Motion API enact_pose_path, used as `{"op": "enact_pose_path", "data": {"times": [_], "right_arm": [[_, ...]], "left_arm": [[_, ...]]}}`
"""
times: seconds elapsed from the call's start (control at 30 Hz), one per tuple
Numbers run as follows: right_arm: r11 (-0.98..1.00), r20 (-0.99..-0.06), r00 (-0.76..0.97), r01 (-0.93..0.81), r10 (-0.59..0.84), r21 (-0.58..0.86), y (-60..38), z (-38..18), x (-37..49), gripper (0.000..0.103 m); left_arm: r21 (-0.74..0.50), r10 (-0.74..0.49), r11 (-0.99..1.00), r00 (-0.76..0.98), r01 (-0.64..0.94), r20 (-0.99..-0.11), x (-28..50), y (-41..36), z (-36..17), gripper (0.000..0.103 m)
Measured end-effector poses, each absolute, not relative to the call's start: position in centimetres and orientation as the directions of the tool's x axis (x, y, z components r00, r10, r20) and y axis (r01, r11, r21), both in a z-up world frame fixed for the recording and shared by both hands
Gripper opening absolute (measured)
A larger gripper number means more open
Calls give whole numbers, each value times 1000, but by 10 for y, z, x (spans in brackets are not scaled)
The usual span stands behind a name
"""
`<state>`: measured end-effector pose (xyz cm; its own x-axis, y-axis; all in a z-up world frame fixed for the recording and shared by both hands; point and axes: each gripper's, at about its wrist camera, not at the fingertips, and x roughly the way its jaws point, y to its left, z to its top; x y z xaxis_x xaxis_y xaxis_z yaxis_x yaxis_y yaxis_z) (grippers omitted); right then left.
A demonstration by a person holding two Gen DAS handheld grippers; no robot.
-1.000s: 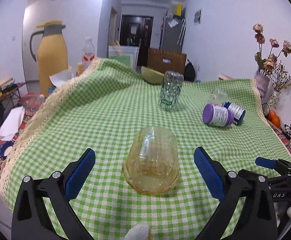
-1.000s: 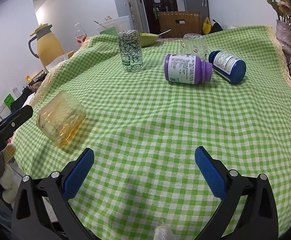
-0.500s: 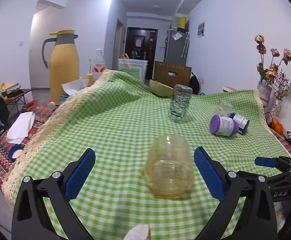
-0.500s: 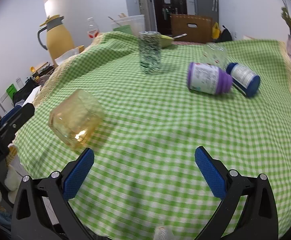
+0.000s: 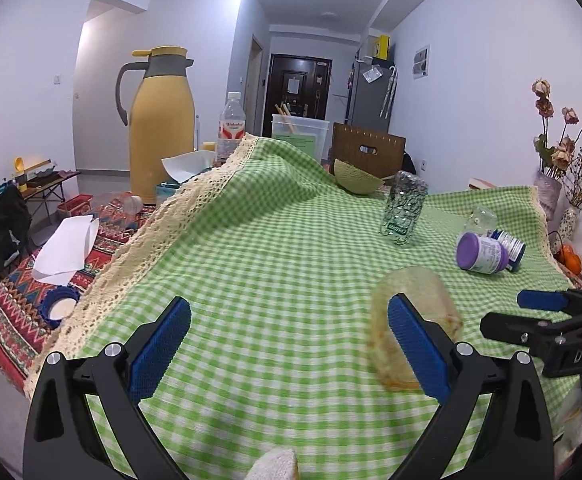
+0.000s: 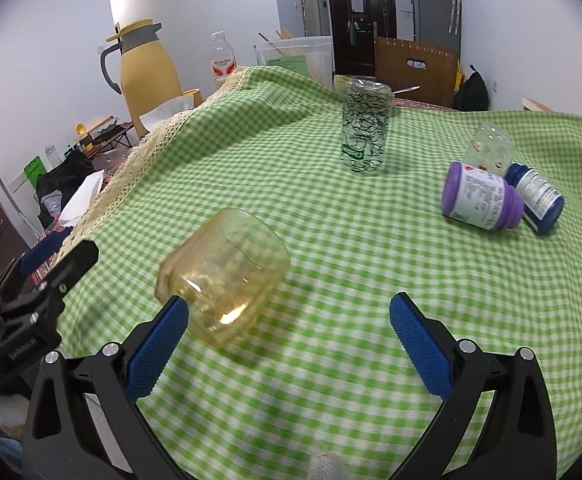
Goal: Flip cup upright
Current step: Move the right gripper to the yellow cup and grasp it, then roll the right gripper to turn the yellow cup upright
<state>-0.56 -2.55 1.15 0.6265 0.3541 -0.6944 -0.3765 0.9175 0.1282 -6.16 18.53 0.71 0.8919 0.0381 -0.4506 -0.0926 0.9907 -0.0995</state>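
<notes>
A yellow translucent cup (image 6: 225, 274) lies on its side on the green checked tablecloth (image 6: 351, 264). In the left wrist view the cup (image 5: 413, 322) sits partly behind my right finger. My left gripper (image 5: 289, 344) is open and empty, with the cup off to its right. My right gripper (image 6: 289, 342) is open and empty; the cup lies just beyond its left finger (image 6: 157, 340). The right gripper also shows in the left wrist view (image 5: 547, 320), beside the cup.
A patterned glass (image 6: 365, 126) stands upside down mid-table. A purple bottle (image 6: 481, 200), a blue bottle (image 6: 539, 198) and a clear glass (image 6: 489, 148) lie at the right. A yellow thermos (image 5: 161, 124), water bottle (image 5: 231, 128) and tissues (image 5: 67, 248) are left of the table edge.
My left gripper has swung left, so the cup shifted from between its fingers to behind the right finger. My right gripper has moved closer to the cup.
</notes>
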Motion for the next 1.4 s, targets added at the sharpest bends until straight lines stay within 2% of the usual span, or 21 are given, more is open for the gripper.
{"op": "enact_pose_path", "data": {"times": [0.27, 0.5, 0.8, 1.03, 1.07, 1.1, 1.4], "right_arm": [[922, -738, 580, -356, 344, 150, 0, 8, 12, 97], [903, -807, 430, -327, 406, 279, 16, 6, 39, 97], [905, -864, 285, -225, 416, 362, 27, -5, 69, 97], [889, -865, 205, -142, 457, 436, 30, -19, 84, 97], [885, -863, 196, -132, 465, 446, 30, -21, 86, 92], [879, -859, 186, -117, 477, 462, 29, -23, 88, 79], [816, -811, 103, -27, 576, 577, 14, -38, 98, 76]], "left_arm": [[-80, 31, 994, 886, -76, -463, -52, 199, 3, 96], [-69, 11, 996, 871, -52, -492, -37, 209, 5, 96], [-55, -33, 998, 855, 5, -518, -18, 210, 3, 96], [-67, -45, 998, 851, 12, -523, -13, 215, 1, 96], [-71, -47, 997, 851, 11, -522, -13, 216, 1, 96], [-76, -48, 997, 852, 10, -521, -14, 218, 1, 96], [-86, -53, 996, 851, 10, -522, -13, 219, 0, 96]]}}
